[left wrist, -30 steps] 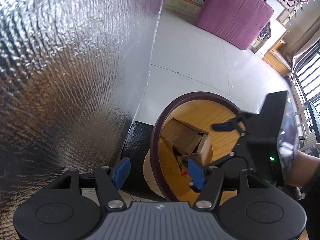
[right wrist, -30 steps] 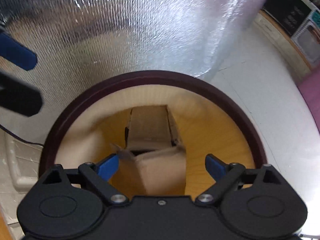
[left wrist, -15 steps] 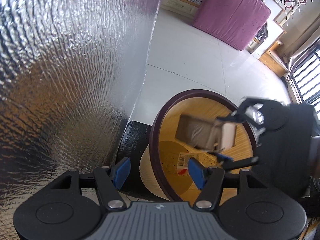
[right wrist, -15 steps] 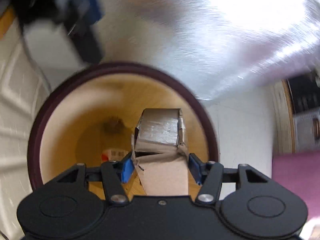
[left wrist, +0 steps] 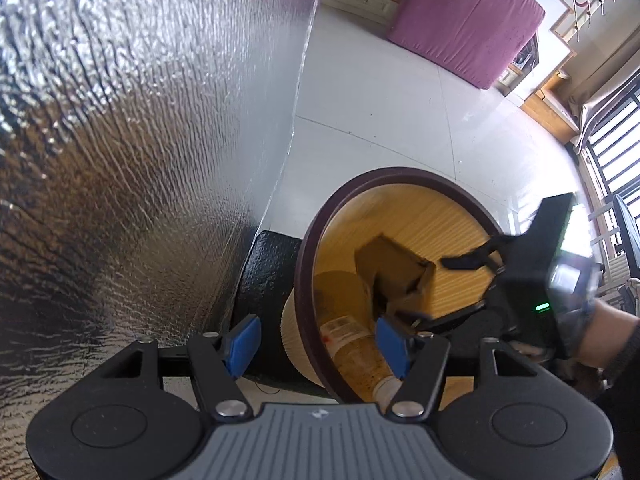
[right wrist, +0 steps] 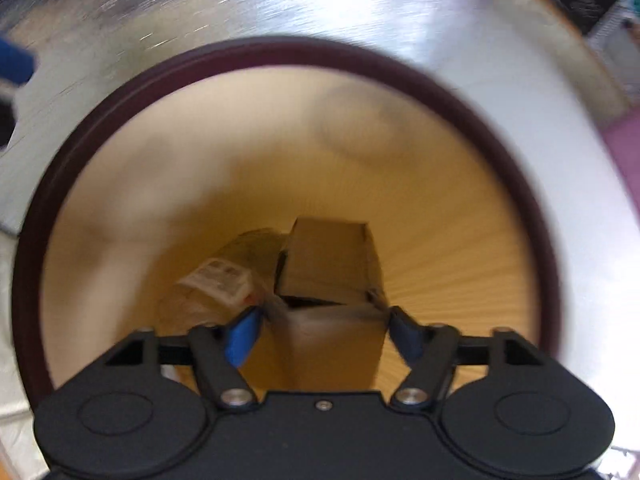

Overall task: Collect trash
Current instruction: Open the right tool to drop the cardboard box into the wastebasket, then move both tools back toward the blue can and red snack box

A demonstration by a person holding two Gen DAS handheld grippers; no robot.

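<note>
A round bin with a dark maroon rim (left wrist: 316,240) (right wrist: 280,46) and a wood-yellow inside stands on the floor. A brown cardboard box (left wrist: 394,266) (right wrist: 330,264) is inside the bin mouth, between the fingers of my right gripper (right wrist: 320,330) (left wrist: 448,288). The jaws stand about the box's width apart, and the blur hides whether they touch it. A clear plastic bottle with a white label (left wrist: 352,342) (right wrist: 218,278) lies in the bin. My left gripper (left wrist: 318,342) is open and empty, just above the bin's near rim.
A crinkled silver foil sheet (left wrist: 140,120) rises on the left, right beside the bin. A black block (left wrist: 266,280) sits at its foot. White tiled floor (left wrist: 380,128) stretches beyond, with a purple covered piece of furniture (left wrist: 460,20) at the far end.
My right gripper has carried the box from above the rim down into the bin. Its jaws now stand a little wider. The left gripper has not moved.
</note>
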